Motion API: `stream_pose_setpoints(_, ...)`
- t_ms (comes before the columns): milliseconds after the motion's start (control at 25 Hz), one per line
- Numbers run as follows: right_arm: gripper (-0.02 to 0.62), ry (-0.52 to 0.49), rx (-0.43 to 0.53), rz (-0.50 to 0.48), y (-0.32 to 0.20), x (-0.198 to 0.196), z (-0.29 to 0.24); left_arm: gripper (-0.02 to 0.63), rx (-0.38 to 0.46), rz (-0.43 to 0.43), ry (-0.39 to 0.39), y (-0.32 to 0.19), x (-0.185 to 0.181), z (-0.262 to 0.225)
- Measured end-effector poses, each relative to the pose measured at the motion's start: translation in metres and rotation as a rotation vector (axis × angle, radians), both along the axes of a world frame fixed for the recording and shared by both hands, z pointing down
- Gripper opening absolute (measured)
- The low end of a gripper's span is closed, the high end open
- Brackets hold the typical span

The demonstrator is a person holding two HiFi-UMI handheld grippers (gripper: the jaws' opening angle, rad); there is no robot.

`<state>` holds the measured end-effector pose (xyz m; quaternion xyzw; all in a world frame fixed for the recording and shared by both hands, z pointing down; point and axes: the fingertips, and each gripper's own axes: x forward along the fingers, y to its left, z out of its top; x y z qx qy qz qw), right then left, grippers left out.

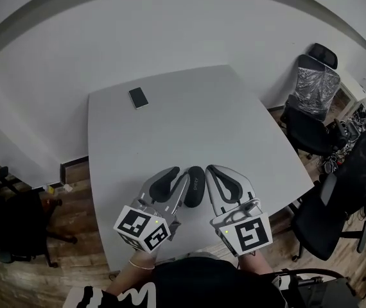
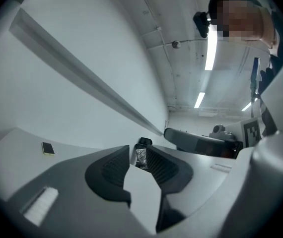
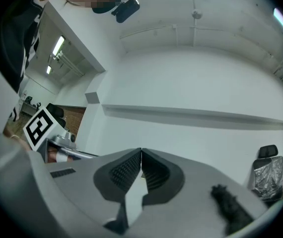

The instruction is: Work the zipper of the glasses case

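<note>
Table [image 1: 189,108] grey, phone [image 1: 138,97] at far corner, chairs [image 1: 314,85] right; left gripper [image 2: 137,153] jaws slightly apart, right gripper [image 3: 141,153] jaws closed.

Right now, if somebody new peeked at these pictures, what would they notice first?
Probably the two grippers with black-and-white marker cubes at the near edge of the grey table: the left gripper, jaws slightly apart, and the right gripper, jaws together. A dark glasses case lies between them, and a phone lies alone near the far left corner.
</note>
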<state>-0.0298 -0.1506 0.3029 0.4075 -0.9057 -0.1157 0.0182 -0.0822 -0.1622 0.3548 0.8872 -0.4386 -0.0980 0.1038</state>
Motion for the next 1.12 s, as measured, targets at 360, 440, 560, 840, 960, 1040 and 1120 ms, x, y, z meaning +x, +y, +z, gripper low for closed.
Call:
stream_pose_setpoints(360, 0.008, 0.003, -0.029, 0.029, -0.014, 0.027, 0.011, 0.383, -0.564, 0.119, 0.099, -0.071, 0.002, 0.157)
stream_pose_setpoints(440, 0.008, 0.004, -0.031, 0.042, -0.015, 0.034, 0.013, 0.390, -0.641, 0.108, 0.083, -0.081, 0.002, 0.188)
stream_pose_setpoints(560, 0.008, 0.009, -0.036, 0.062, -0.015, 0.043, 0.017, 0.390, -0.717, 0.102, -0.033, -0.085, 0.007, 0.226)
stream_pose_setpoints(840, 0.008, 0.013, -0.048, 0.095, -0.014, 0.060, 0.022, 0.414, -0.788, 0.160, -0.138, -0.085, 0.039, 0.257)
stream_pose_setpoints(960, 0.008, 0.012, -0.049, 0.100, -0.014, 0.065, 0.022, 0.414, -0.787, 0.176, -0.244, -0.082, 0.054, 0.268)
stream_pose_setpoints(1040, 0.008, 0.015, -0.051, 0.104, -0.014, 0.067, 0.023, 0.413, -0.767, 0.182, -0.291, -0.080, 0.064, 0.269)
stream_pose_setpoints(1120, 0.008, 0.014, -0.054, 0.108, -0.014, 0.070, 0.025, 0.413, -0.757, 0.197, -0.330, -0.079, 0.074, 0.270)
